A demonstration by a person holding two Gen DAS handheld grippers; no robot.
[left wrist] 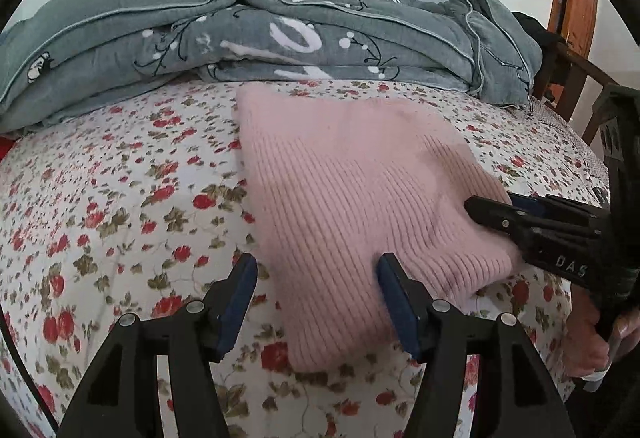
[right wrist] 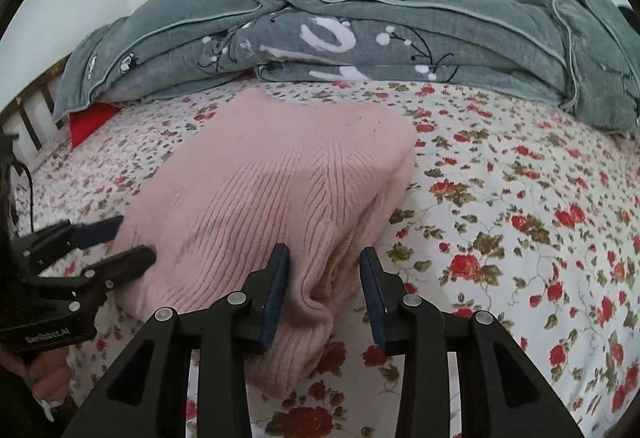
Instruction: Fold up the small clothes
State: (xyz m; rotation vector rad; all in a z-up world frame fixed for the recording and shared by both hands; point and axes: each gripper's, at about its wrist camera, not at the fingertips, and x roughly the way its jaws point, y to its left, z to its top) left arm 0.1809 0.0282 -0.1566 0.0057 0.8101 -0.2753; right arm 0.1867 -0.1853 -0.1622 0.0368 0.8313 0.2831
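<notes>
A pink ribbed knit garment [left wrist: 352, 197] lies folded into a thick rectangle on the floral bedsheet [left wrist: 100, 197]. My left gripper [left wrist: 316, 274] is open, its jaws straddling the garment's near left corner. In the right wrist view the garment [right wrist: 272, 189] shows its stacked folded edge at the near right corner. My right gripper [right wrist: 325, 264] is open, its jaws on either side of that corner. Each gripper shows in the other's view: the right one [left wrist: 532, 226] at the garment's right edge, the left one [right wrist: 92, 250] at its left edge.
A rumpled grey quilt [left wrist: 280, 37] with white patterns is piled along the far side of the bed against the wall. A wooden bed frame [left wrist: 568, 77] stands at the far right. A red item [right wrist: 90, 123] lies under the quilt's left end.
</notes>
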